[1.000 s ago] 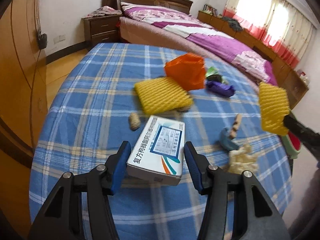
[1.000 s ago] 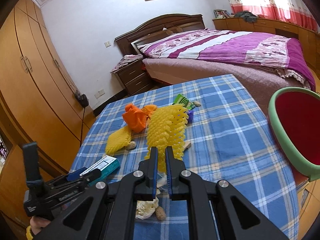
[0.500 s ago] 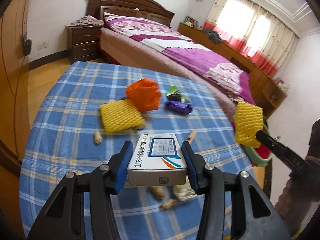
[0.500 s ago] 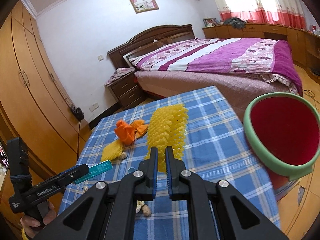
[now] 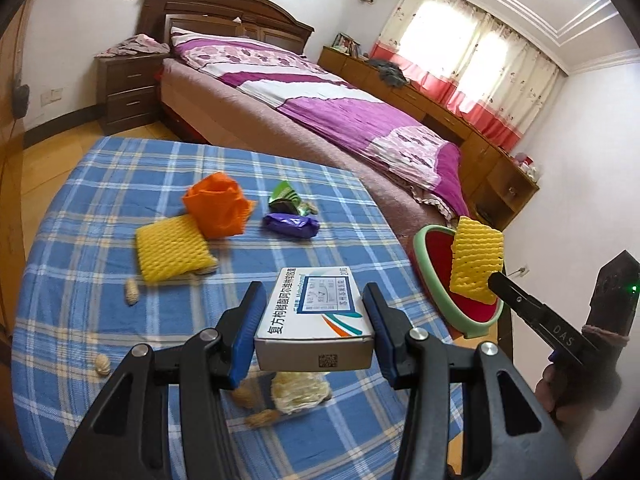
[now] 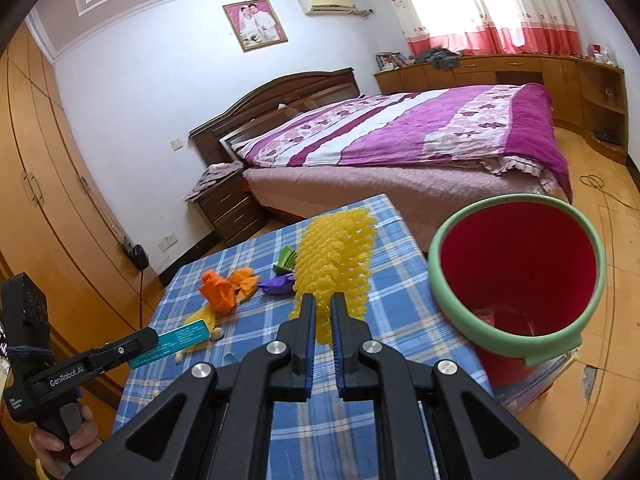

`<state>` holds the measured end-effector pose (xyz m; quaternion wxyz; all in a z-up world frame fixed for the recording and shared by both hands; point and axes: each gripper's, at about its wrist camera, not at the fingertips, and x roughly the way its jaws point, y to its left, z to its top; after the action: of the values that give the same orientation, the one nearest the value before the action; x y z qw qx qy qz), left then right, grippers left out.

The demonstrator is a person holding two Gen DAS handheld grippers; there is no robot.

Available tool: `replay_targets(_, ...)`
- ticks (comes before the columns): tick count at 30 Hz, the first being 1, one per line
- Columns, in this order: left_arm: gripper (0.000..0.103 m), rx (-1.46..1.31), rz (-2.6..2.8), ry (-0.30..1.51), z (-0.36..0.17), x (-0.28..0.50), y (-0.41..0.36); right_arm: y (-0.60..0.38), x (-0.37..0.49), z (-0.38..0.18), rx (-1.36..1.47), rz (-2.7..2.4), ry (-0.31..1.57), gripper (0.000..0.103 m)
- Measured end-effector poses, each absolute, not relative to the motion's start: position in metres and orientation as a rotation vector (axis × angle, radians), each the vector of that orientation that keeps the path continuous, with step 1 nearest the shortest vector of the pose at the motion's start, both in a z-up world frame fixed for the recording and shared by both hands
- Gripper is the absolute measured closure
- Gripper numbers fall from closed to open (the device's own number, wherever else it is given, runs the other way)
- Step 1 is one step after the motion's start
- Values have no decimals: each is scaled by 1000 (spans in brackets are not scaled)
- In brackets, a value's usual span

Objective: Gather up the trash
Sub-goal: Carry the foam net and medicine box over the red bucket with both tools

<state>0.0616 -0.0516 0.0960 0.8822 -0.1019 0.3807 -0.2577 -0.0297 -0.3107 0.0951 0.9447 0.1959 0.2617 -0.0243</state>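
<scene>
Yellow foam net (image 6: 334, 264) pinched in your right gripper (image 6: 324, 320), beside bin (image 6: 516, 332) off the tabletop's right edge | left gripper (image 5: 314, 320) clamps box (image 5: 316, 314) | step: carry | next: you release over bin

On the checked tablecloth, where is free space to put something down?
Free: the far left part of the tablecloth, behind the orange bag, and the left edge beside the yellow foam net. Crowded: the middle and near edge, with wrappers and peanut shells.

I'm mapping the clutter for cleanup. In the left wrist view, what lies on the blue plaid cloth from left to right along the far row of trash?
Yellow foam net sleeve → orange plastic bag → green wrapper and purple wrapper, one above the other → past the table edge, the red bin with green rim.
</scene>
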Motion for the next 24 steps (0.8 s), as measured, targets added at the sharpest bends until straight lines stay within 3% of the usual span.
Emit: replay_targets(24, 53, -2, -719, 780, 107, 80, -216, -428, -59, 73, 537, -241, 493, 94)
